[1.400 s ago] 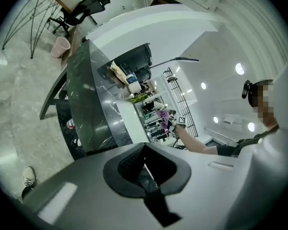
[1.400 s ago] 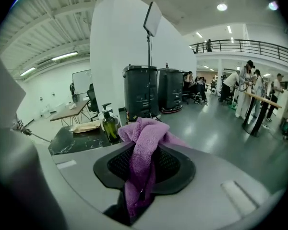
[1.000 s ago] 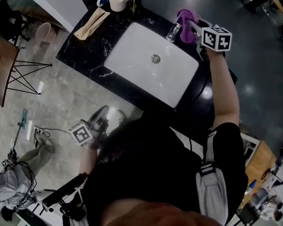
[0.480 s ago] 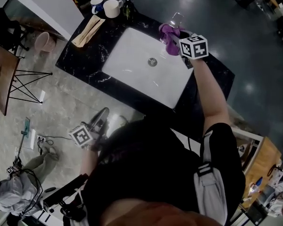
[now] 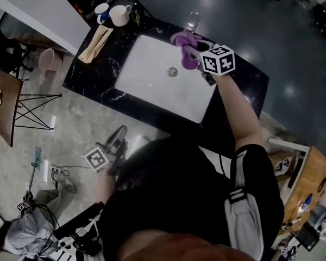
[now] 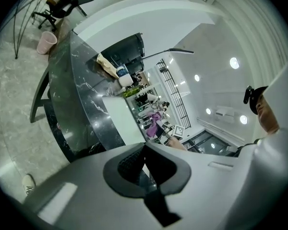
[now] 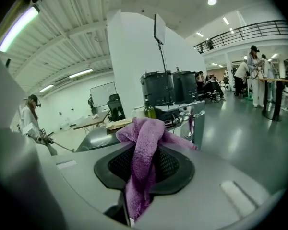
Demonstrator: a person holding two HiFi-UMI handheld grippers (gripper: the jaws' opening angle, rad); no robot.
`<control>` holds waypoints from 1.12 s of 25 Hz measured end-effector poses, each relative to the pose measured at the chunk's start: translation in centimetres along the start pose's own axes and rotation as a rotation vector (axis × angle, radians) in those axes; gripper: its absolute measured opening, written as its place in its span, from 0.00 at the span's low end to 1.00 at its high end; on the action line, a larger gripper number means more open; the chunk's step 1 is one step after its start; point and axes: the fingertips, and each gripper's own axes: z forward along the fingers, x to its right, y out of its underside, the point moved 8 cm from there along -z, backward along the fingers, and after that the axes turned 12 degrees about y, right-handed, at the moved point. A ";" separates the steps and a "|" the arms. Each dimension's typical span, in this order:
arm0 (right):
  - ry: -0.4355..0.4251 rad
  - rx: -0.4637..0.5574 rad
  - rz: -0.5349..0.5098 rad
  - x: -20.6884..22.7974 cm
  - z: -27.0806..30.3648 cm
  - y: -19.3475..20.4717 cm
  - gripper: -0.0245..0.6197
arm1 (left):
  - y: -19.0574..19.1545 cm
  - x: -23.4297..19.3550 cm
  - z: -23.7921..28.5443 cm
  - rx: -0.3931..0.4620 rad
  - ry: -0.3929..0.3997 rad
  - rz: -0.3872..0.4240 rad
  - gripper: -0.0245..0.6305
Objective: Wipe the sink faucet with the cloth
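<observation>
The one purple cloth (image 7: 143,143) is bunched in the right tool (image 7: 143,167), whose pads are clenched on it. Only the right gripper view shows that grip, while only the head view places the cloth over the far rim of the single white sink (image 5: 152,86), just in front of the one chrome faucet (image 5: 193,19); I can't tell if they touch. The left tool (image 6: 144,163) is clamped shut on nothing, held down off the black table (image 5: 95,69), where two mugs (image 5: 119,15) stand at the far corner.
</observation>
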 end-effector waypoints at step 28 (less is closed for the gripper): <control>0.212 -0.138 0.197 6.0 4.8 4.1 0.19 | 0.6 -1.0 -0.9 -0.016 -0.076 0.001 0.04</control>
